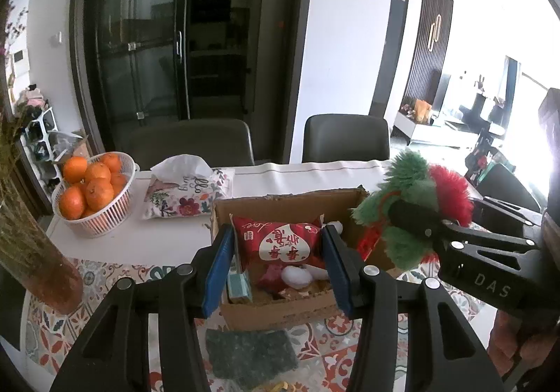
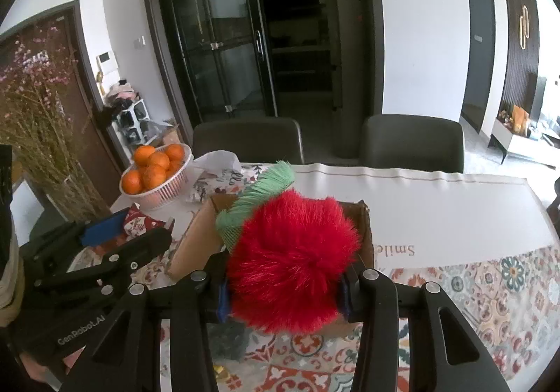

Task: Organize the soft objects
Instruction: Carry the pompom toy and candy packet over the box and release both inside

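Observation:
My left gripper (image 1: 276, 245) is shut on a small red cushion (image 1: 278, 243) printed with a white heart and red characters. It hangs over the open cardboard box (image 1: 287, 201). In the box lie a white soft ball (image 1: 297, 276), a dark red piece and a teal packet (image 1: 239, 287). My right gripper (image 2: 283, 290) is shut on a fluffy red and green plush (image 2: 290, 259), held above the box's (image 2: 196, 245) near right side. In the left wrist view that plush (image 1: 413, 196) and the right gripper (image 1: 411, 217) are at the right. The left gripper (image 2: 105, 229) with the cushion (image 2: 138, 222) shows at the left of the right wrist view.
A white basket of oranges (image 1: 92, 196) and a floral tissue pouch (image 1: 185, 192) sit at the back left of the table. A vase of dried flowers (image 1: 31, 252) stands at the left. A dark green cloth (image 1: 252, 353) lies in front of the box. Two dark chairs (image 1: 346, 138) stand behind the table.

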### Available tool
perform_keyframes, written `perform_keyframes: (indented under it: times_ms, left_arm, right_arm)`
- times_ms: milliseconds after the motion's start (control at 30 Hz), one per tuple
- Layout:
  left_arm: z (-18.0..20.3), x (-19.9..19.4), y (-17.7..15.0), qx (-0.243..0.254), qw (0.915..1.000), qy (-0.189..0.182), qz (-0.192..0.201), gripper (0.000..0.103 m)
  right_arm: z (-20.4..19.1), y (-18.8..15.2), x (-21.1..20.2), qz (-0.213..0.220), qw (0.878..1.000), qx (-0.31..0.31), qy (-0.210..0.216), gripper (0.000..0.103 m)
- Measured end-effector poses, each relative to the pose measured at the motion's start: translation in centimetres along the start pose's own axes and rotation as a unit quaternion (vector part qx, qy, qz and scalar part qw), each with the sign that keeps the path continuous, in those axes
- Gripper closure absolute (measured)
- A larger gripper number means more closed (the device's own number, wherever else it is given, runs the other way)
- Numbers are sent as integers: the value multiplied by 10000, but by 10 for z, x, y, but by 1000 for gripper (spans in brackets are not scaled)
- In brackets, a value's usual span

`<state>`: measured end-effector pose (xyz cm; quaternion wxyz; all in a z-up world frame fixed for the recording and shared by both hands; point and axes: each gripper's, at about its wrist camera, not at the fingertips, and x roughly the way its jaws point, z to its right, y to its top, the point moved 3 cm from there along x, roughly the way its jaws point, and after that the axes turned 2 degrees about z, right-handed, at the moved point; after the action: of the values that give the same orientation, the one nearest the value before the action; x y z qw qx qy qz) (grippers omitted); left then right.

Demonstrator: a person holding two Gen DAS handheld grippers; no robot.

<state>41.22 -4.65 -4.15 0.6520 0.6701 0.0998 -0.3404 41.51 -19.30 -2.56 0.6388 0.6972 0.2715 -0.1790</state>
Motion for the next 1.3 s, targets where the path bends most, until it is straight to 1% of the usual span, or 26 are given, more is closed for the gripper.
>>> perform_keyframes:
  times_ms: [300,567,900,1067,1133,1200,1267,1300]
  left_arm:
    - [-3,34,2,79,9993,6,-368,53]
    - [-7,62,-2,293,9969,81,-730,53]
    - [-4,91,-10,707,9907,110,-1159,53]
    - [0,101,-15,812,9879,73,-1323,51]
    - [1,102,-17,823,9872,58,-1367,49]
    - [2,104,-19,825,9863,46,-1425,48]
    - [2,103,-19,825,9864,52,-1422,46]
    - [2,102,-20,823,9865,68,-1415,44]
  right_arm:
    - [5,7,29,-345,9993,-104,-24,57]
    - [12,5,65,-841,9963,-170,-23,57]
    - [19,-6,97,-1397,9900,-168,36,57]
    - [22,-10,107,-1579,9874,-54,129,54]
    - [23,-12,110,-1639,9863,0,186,50]
    - [23,-12,113,-1687,9854,36,214,37]
    - [23,-12,112,-1668,9857,101,217,33]
    - [23,-11,111,-1659,9858,129,221,31]
